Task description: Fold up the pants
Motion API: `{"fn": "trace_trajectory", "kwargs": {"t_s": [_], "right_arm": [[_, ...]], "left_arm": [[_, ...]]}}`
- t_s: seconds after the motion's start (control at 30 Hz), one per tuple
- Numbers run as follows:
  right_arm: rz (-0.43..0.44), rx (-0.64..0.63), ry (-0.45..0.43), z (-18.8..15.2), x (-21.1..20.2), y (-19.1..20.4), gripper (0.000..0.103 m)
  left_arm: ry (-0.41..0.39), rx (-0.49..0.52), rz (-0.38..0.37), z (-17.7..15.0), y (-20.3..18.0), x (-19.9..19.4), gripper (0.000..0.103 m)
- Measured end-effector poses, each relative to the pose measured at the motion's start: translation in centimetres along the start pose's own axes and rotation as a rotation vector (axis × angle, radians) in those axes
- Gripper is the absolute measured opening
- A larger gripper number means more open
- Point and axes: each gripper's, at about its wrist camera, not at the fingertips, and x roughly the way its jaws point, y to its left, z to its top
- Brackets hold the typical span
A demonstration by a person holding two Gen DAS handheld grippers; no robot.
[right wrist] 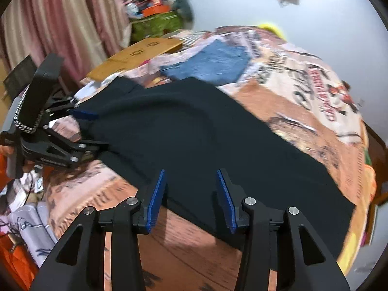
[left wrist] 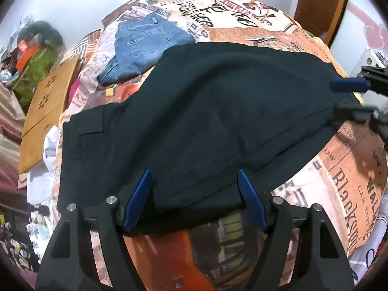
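The black pants (left wrist: 194, 111) lie spread flat on the printed bedspread (left wrist: 242, 14), just in front of the folded blue jeans (left wrist: 148, 46). The cloth looks soft, light and limp, likely to sag and crease, so the waistband corner and hem edges seem the best holds. The left gripper (left wrist: 194, 194) and right gripper (right wrist: 190, 194) both hover over the pants' near edge with jaws apart, holding nothing.

You see matt black cloth pants (left wrist: 206, 121), faded blue denim (left wrist: 148, 46), a printed cloth bedspread (left wrist: 242, 12), and ribbed blue plastic pads (right wrist: 155, 201) on your tool.
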Motion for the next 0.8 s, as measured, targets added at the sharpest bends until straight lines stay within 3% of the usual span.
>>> {"fn": "trace_trajectory", "kwargs": {"t_s": [0.1,0.17,0.23,0.3,0.5,0.63,0.8], "right_arm": [[0.039,-0.035,0.028,0.6,1.3,1.6,0.040],[0.056,-0.057,0.035,0.9,1.7,2.5,0.040],[0.073,-0.094,0.044,1.5,2.5,3.6,0.040],[0.076,-0.126,0.055,1.8,3.1,4.3,0.040],[0.109,-0.143,0.097,2.5,4.9,4.5,0.040],[0.157,-0.114,0.091,2.8,4.9,4.2,0.015],[0.164,-0.097,0.048,2.7,4.0,4.4,0.008]], "left_arm": [[-0.013,0.030,-0.001,0.4,-0.3,0.1,0.073],[-0.015,0.026,-0.022,0.7,-0.3,0.2,0.067],[-0.012,-0.004,-0.085,1.1,0.2,0.3,0.051],[-0.008,-0.028,-0.131,1.4,0.4,0.5,0.044],[-0.004,-0.046,-0.148,1.3,0.5,0.4,0.043],[-0.006,-0.060,-0.141,1.1,0.8,-0.3,0.043],[-0.021,-0.029,-0.128,0.4,0.3,-1.3,0.046]]}}
